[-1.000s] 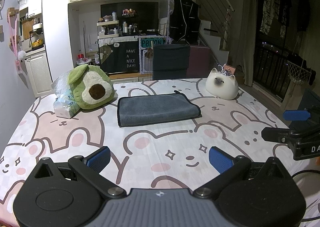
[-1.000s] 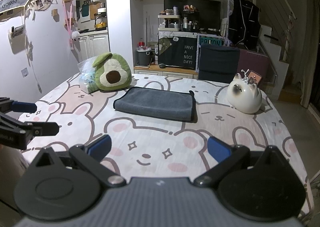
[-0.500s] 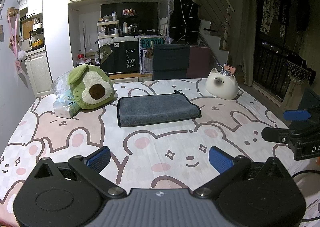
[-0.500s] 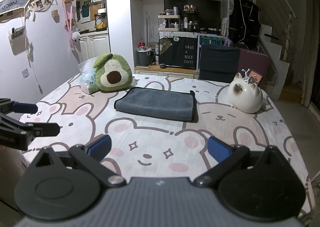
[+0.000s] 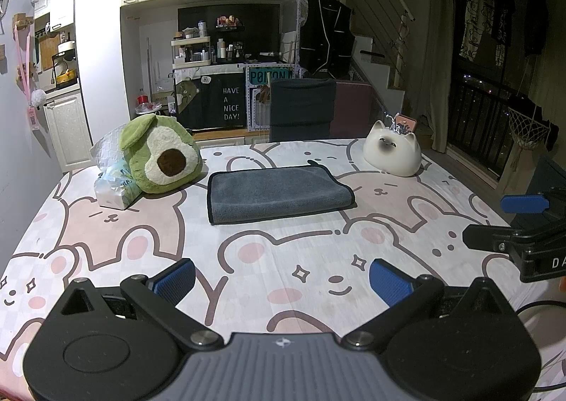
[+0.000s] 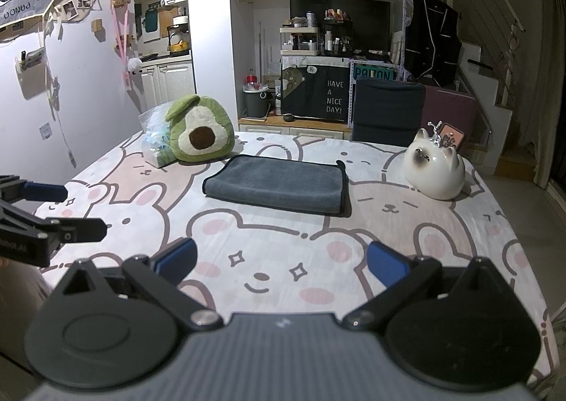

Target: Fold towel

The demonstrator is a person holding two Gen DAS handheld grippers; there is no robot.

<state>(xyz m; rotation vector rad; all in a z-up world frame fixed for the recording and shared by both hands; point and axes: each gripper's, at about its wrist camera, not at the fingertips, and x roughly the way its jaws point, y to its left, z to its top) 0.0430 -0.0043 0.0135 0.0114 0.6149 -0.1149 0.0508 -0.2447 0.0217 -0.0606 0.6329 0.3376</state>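
Observation:
A grey towel [image 5: 279,193] lies folded into a flat rectangle with a dark border on the bear-print table cover [image 5: 283,252]. It also shows in the right wrist view [image 6: 277,184]. My left gripper [image 5: 283,282] is open and empty, held well back from the towel near the table's near side. My right gripper [image 6: 281,261] is open and empty too, also well short of the towel. Each gripper shows at the edge of the other's view: the right one [image 5: 520,224] and the left one [image 6: 53,210].
A green avocado plush [image 5: 159,155] and a plastic tissue pack [image 5: 115,185] sit left of the towel. A white cat-shaped ceramic [image 5: 392,153] sits to its right. A dark chair [image 5: 302,111] stands behind the table's far edge.
The right wrist view has shifted very slightly. The towel and both grippers stay as they were.

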